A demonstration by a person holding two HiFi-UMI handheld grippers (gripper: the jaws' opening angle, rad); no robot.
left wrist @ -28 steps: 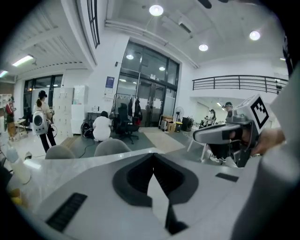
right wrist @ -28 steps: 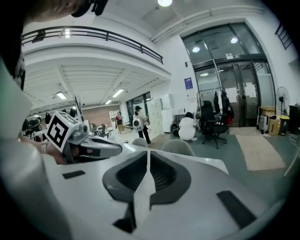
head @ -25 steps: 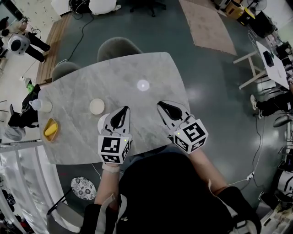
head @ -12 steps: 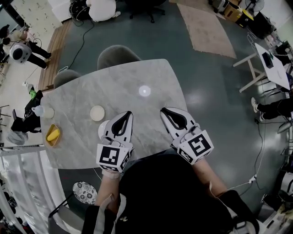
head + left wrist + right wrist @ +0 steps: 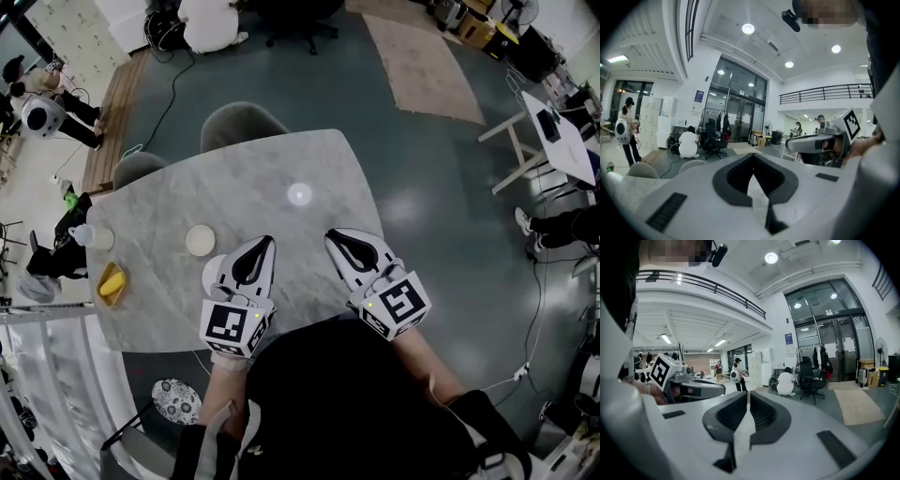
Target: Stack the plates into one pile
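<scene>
Cream plate (image 5: pixel 200 241) first: it lies flat on the grey marble table (image 5: pixel 234 178), alone, at about ten o'clock from the person holding the tools. Nothing is stacked on it. Just past it toward four o'clock a white rounded edge (image 5: pixel 212 273) peeks out beside the left gripper (image 5: pixel 263 242); it's half covered, and I can't tell whether that is another plate.

Now the tools. The left gripper hangs above the near part of the table, pointing toward twelve o'clock, jaws pressed together at the tips with nothing between them; its own view (image 5: pixel 752 157) shows the same closed, empty pinch. The right gripper (image 5: pixel 336 235) sits alongside at about one o'clock, apart from the left one, its jaws also brought together and bare, as its own camera (image 5: pixel 747 393) confirms. Neither tool touches the cream plate.

Further out, a small pale disc (image 5: pixel 299 194) rests near the table's middle at twelve o'clock. Over at nine o'clock, by the table's edge, a small dish with something yellow in it (image 5: pixel 112 284) stands well apart from the plate. Off the table at seven o'clock, lower down, there's a round patterned dish (image 5: pixel 176 400). Two grey chairs (image 5: pixel 246 122) are tucked in on the far side.
</scene>
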